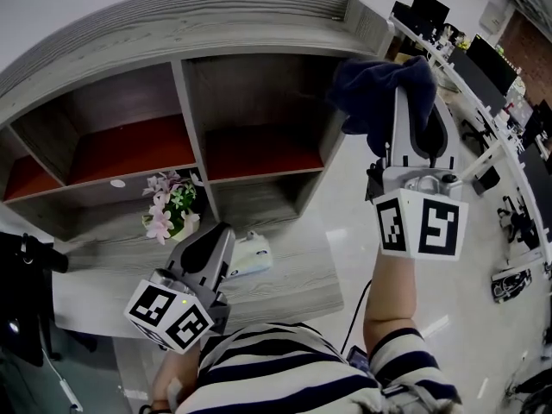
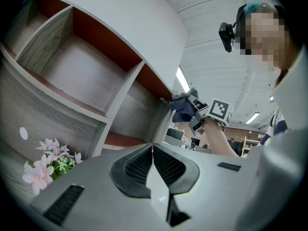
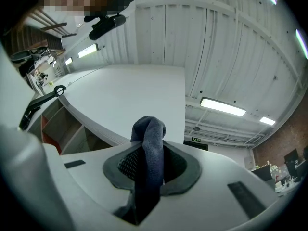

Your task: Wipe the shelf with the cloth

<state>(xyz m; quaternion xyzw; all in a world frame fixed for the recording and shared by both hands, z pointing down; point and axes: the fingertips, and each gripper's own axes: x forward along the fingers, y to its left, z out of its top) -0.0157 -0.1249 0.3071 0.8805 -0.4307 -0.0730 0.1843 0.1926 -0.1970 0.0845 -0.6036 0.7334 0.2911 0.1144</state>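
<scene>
Right hand-held gripper [image 1: 404, 93] pinches the cloth [image 1: 369, 93] by the top corner of the shelf [image 1: 259, 37]; left hand-held gripper [image 1: 220, 233], closed, hangs near flowers [image 1: 168, 205].

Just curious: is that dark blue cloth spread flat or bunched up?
Bunched up: the dark blue fleecy cloth is pinched, folded, in the right claw.

Open-plan office, desk rows [image 1: 473, 102] with monitors [image 1: 429, 9] (strip lights [image 3: 222, 106] overhead), glossy floor [image 1: 345, 179]
</scene>
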